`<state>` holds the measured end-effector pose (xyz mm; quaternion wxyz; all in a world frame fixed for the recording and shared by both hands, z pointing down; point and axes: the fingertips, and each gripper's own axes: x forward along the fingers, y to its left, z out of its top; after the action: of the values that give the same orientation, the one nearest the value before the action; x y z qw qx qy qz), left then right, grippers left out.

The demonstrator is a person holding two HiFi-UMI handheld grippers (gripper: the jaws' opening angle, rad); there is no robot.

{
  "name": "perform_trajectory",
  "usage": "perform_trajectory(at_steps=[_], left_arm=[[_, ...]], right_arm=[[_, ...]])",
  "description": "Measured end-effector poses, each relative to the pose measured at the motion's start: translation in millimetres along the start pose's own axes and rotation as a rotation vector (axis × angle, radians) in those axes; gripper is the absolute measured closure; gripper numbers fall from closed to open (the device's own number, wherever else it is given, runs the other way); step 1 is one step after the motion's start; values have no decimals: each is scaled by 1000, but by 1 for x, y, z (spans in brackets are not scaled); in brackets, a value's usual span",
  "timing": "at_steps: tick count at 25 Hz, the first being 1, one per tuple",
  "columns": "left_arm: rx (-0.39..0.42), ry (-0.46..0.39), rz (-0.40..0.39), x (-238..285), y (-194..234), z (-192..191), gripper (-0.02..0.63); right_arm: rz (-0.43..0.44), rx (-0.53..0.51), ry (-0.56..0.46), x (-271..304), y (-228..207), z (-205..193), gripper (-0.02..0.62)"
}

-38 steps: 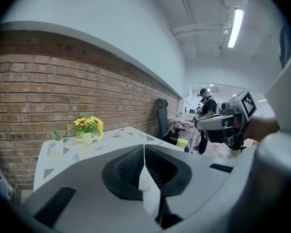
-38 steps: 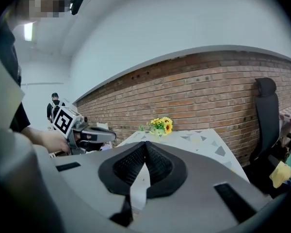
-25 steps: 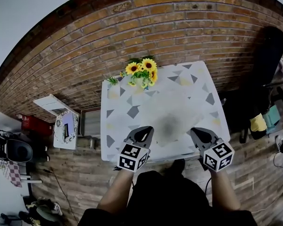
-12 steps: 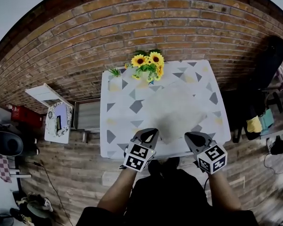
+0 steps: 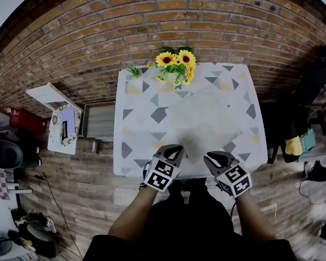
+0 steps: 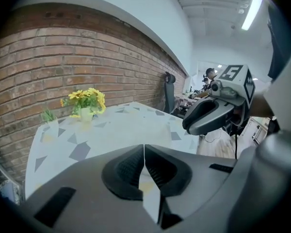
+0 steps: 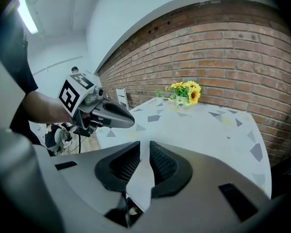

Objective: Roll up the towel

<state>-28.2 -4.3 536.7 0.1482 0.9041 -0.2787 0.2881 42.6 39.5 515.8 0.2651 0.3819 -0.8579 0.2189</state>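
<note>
My left hand-held gripper (image 5: 173, 149): jaws closed, empty, at the table's (image 5: 135, 125) near edge. Towel (image 5: 204, 121): flat on the table, near end just beyond and between both. My right hand-held gripper (image 5: 213, 157): jaws narrowly apart, just been opening, nothing between them.

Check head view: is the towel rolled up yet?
No, the towel lies spread flat on the table, with no rolled part showing.

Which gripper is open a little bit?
The right gripper: its jaws have just been opening, a gap shows, nothing between them. The left gripper is shut tight.
</note>
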Motion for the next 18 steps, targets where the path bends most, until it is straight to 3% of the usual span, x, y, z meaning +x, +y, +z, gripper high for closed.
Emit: perform_trajectory(at_steps=[10,18], left_arm=[[-22,123,-5,31,0,-35,586],[-63,152,0,39,0,-47,584]], right_arm=[[108,-7,131,50,-1,-45,479],[170,-58,255,73,11,-83,437]])
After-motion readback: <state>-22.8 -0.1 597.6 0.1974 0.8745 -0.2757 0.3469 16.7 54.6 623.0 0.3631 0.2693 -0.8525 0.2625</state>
